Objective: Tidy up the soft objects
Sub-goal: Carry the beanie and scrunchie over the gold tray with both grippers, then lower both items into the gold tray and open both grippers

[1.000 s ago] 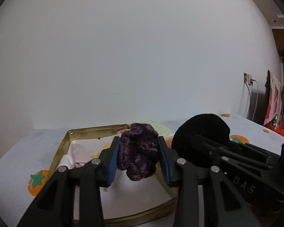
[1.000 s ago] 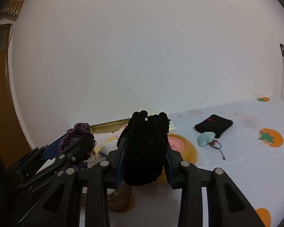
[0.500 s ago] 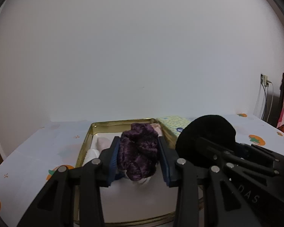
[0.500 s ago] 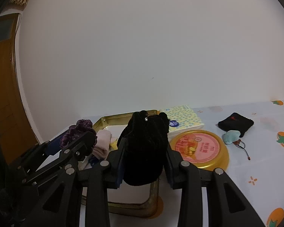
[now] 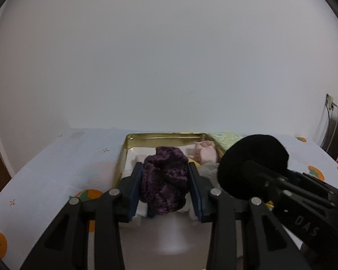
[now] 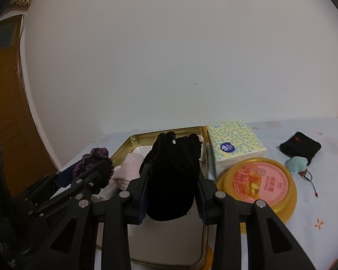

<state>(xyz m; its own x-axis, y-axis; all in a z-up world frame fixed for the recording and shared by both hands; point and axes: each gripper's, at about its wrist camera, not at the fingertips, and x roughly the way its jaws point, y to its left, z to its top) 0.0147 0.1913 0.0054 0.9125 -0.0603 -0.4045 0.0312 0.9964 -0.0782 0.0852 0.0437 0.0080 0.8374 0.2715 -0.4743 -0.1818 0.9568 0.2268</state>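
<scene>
My left gripper (image 5: pixel 165 187) is shut on a purple velvet scrunchie (image 5: pixel 164 183), held above the near part of a gold rectangular tin (image 5: pixel 164 135). My right gripper (image 6: pixel 172 191) is shut on a black velvet scrunchie (image 6: pixel 172 180) over the same gold tin (image 6: pixel 133 139). Each view shows the other gripper close beside it: the black scrunchie (image 5: pixel 252 164) at right in the left wrist view, the purple scrunchie (image 6: pixel 94 162) at left in the right wrist view. Pink and white soft items (image 5: pixel 205 154) lie inside the tin.
A yellow patterned tissue pack (image 6: pixel 234 144) lies right of the tin, with a round gold lid with a pink label (image 6: pixel 259 182) in front of it. Farther right lie a black pouch (image 6: pixel 300 145) and a small teal plush charm (image 6: pixel 297 164). A white wall stands right behind the table.
Both grippers have moved sideways with their scrunchies and now hang over the tin. The tin has come to the centre of each view, and the tissue pack and lid have come closer.
</scene>
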